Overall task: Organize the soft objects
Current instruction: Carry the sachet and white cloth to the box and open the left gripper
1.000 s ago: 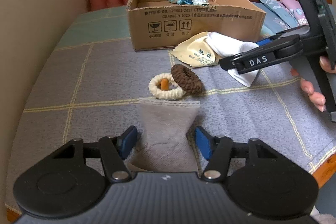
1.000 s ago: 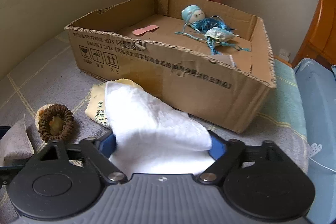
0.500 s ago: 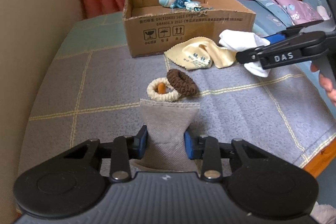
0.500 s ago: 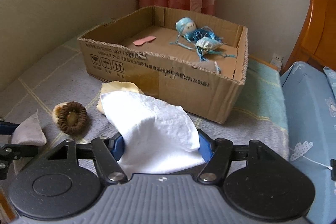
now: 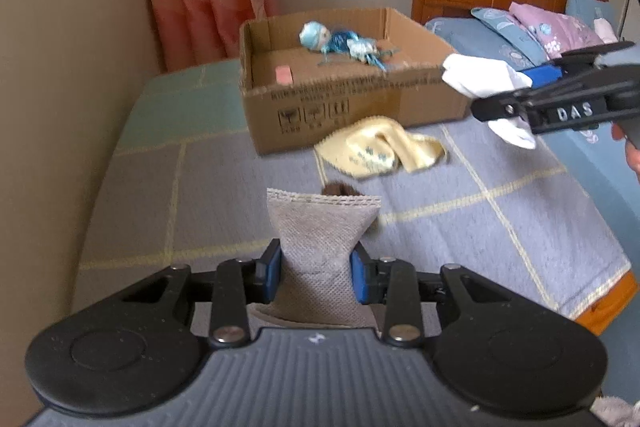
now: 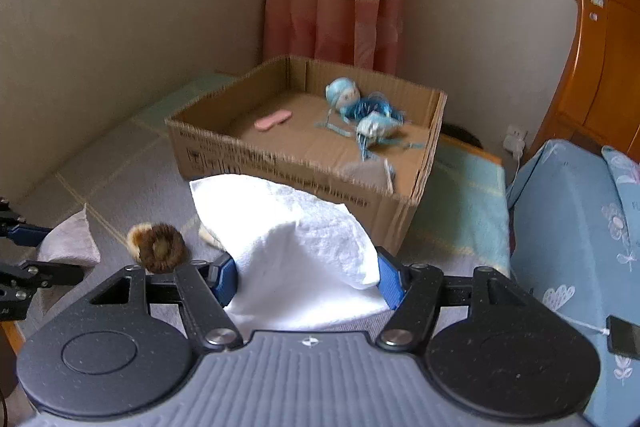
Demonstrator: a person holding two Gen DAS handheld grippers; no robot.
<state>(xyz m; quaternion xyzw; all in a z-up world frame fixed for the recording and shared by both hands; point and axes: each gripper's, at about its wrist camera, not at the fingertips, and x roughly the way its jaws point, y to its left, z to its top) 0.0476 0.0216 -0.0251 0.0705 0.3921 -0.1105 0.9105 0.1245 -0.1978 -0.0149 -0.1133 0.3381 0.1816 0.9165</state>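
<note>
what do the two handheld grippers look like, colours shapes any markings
Both look alike. The left gripper and the right gripper each have a grey ribbed body, two round black discs at the sides, black linkage bars with silver rivets, and blue finger pads. A small white emblem sits on the ribbing. Seen side on, the right one carries white "DAS" lettering. No cables or sleeves are visible.

The cardboard box [image 6: 304,163] stands open-topped — its floor mostly bare beside the blue doll [image 6: 360,107].

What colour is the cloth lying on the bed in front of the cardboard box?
Pale yellow, with small printed markings; the yellow cloth shows best in the left wrist view.
</note>
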